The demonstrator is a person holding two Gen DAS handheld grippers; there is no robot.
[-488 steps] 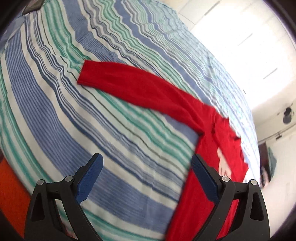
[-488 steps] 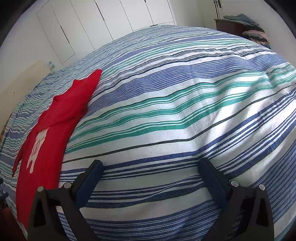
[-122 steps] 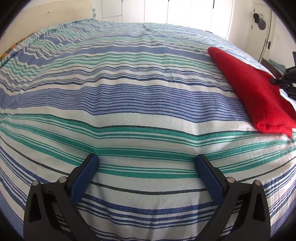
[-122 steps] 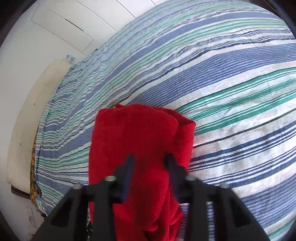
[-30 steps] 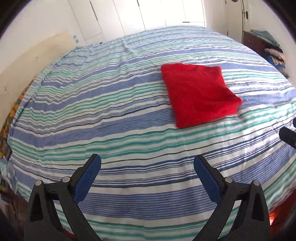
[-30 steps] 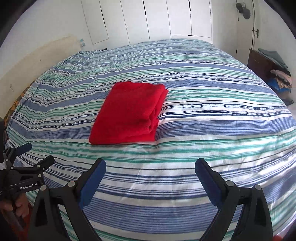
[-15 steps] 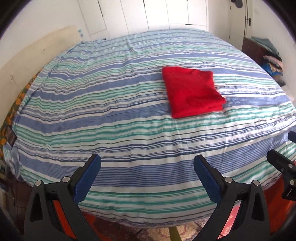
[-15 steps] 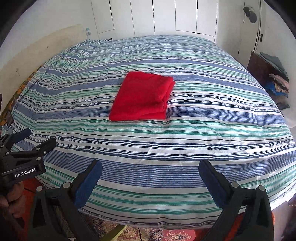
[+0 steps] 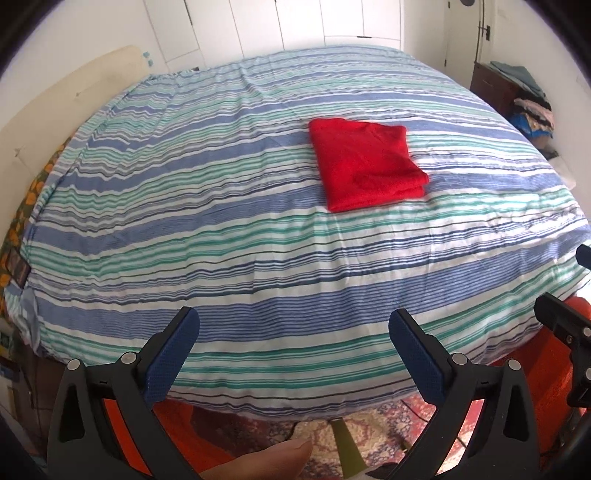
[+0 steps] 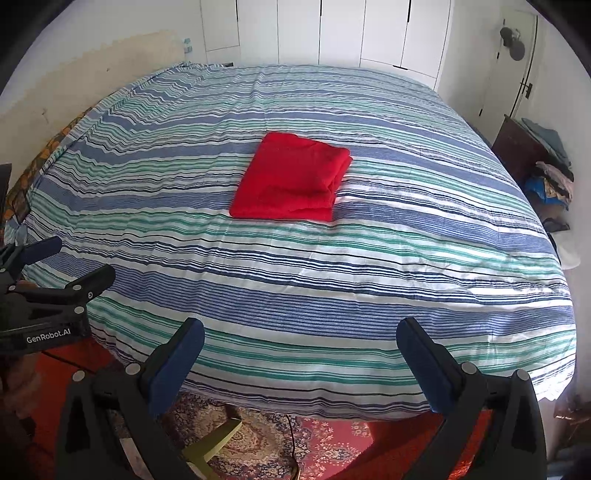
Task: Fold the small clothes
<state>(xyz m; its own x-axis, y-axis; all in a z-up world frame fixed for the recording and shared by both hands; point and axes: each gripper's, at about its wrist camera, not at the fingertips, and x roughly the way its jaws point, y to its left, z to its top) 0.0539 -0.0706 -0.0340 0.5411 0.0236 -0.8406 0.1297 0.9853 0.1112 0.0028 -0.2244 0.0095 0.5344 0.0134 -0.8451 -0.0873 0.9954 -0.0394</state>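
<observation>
A red garment lies folded into a neat rectangle on the striped bed, right of centre in the left wrist view. It also shows near the middle of the bed in the right wrist view. My left gripper is open and empty, held back over the bed's near edge. My right gripper is open and empty, also back at the near edge, far from the garment. The left gripper also shows at the left edge of the right wrist view.
White wardrobe doors line the far wall. A dark dresser with piled clothes stands at the right. A patterned rug and orange floor lie below the bed's near edge. A beige headboard is at the left.
Both grippers have pulled further back and up from the bed, so the folded garment looks smaller and the floor shows below. The garment has not moved.
</observation>
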